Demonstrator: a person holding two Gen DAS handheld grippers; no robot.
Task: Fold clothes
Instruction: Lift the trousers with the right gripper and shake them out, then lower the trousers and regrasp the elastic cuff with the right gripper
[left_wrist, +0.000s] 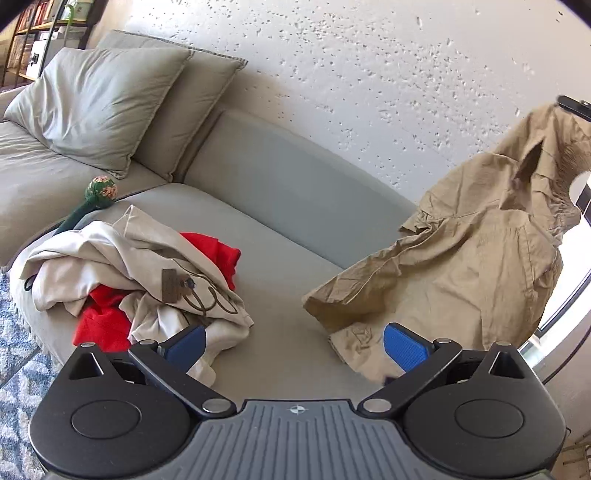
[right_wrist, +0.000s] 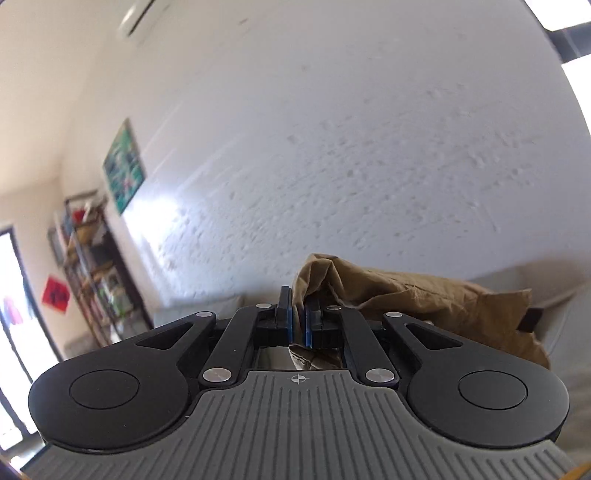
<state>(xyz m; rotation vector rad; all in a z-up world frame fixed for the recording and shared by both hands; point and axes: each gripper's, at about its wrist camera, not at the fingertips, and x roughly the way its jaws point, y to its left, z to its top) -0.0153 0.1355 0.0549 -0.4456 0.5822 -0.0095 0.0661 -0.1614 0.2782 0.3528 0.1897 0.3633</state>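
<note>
right gripper (right_wrist: 298, 325) pinched on crumpled khaki cotton garment (left_wrist: 480, 243) – lifted off grey sofa cushion (left_wrist: 280, 236). left gripper (left_wrist: 295, 345) spread wide – holding nothing.

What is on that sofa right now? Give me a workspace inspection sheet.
Surface: grey sofa seat, partly bare.
Job's things: tan crumpled cotton garment lifted at one end, lower end on the seat.
Clutter: heap of cream and red clothes; green patterned ball-headed stick; grey cushions.
Grippers: left gripper jaws open, empty; right gripper jaws shut on the tan garment.
Cables: nothing seen.
Surroundings: white textured wall, bookshelf, blue patterned rug.
</note>
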